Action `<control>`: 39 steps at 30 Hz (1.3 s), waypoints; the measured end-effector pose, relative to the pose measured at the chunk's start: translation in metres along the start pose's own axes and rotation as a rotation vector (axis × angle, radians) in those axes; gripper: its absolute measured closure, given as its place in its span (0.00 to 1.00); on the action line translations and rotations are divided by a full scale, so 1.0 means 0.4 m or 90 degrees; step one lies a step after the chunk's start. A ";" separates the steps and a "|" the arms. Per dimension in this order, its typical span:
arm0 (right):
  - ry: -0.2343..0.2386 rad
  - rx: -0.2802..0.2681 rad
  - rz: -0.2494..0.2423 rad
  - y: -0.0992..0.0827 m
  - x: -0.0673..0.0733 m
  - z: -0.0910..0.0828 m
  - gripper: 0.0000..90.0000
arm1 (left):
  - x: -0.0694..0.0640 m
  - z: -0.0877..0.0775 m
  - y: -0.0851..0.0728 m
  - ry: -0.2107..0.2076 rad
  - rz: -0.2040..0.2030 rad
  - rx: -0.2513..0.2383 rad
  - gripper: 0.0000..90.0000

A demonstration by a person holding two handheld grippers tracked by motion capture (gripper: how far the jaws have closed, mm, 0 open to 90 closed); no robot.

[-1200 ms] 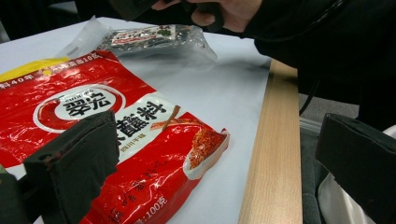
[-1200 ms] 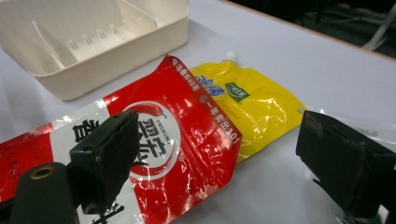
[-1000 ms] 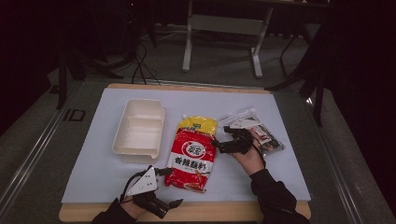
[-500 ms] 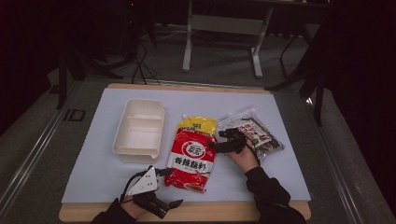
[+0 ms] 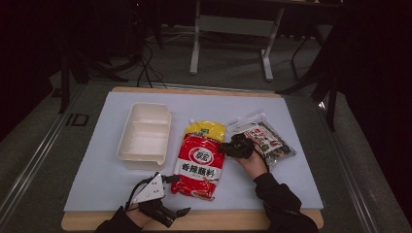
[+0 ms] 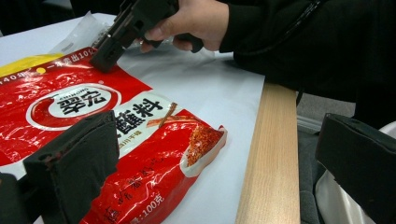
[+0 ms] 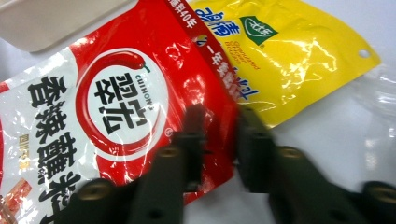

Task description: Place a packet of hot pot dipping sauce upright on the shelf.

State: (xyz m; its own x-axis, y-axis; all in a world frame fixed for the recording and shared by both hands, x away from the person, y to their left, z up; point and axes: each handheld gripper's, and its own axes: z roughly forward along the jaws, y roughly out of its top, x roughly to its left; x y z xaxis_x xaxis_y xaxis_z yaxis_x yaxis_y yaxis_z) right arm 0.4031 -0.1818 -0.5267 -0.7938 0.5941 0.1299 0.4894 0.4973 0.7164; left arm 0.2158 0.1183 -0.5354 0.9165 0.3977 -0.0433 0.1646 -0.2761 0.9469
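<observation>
A red seasoning packet (image 5: 200, 158) lies flat mid-table, its top over a yellow packet (image 5: 206, 129). My right gripper (image 5: 224, 148) rests at the red packet's right edge. In the right gripper view its jaws (image 7: 219, 121) have just been closing and now pinch that edge of the red packet (image 7: 116, 107), beside the yellow packet (image 7: 280, 51). My left gripper (image 5: 179, 195) sits low at the table's front edge, open, with nothing between its jaws (image 6: 215, 135). The red packet (image 6: 93, 116) lies just beyond them.
A white two-compartment container (image 5: 144, 136) stands left of the packets. A clear bag of dark snacks (image 5: 265, 138) lies to the right, under the right hand. A pale mat (image 5: 97, 174) covers the table, and its wooden front edge (image 6: 268, 163) runs beside the left gripper.
The right gripper has moved left from over the clear bag down to the red packet's right edge, and its jaws have closed on that edge. The left gripper has stayed put.
</observation>
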 end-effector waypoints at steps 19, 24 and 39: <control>0.010 -0.035 -0.068 0.059 0.068 -0.099 0.99 | 0.001 -0.008 0.008 0.029 0.008 0.006 0.01; 0.012 -0.058 -0.094 0.075 0.099 -0.139 0.99 | 0.003 -0.025 0.024 0.052 0.009 -0.018 0.01; 0.036 -0.113 -0.170 0.116 0.194 -0.222 0.99 | 0.023 -0.075 0.074 0.104 -0.024 -0.017 0.01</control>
State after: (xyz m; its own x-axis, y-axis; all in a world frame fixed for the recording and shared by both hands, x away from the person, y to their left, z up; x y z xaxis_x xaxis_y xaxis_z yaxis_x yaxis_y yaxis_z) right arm 0.3319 -0.1688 -0.4225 -0.9069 0.4192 -0.0438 0.1950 0.5095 0.8381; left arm 0.2183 0.1402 -0.4983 0.8377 0.5453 -0.0283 0.1855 -0.2354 0.9540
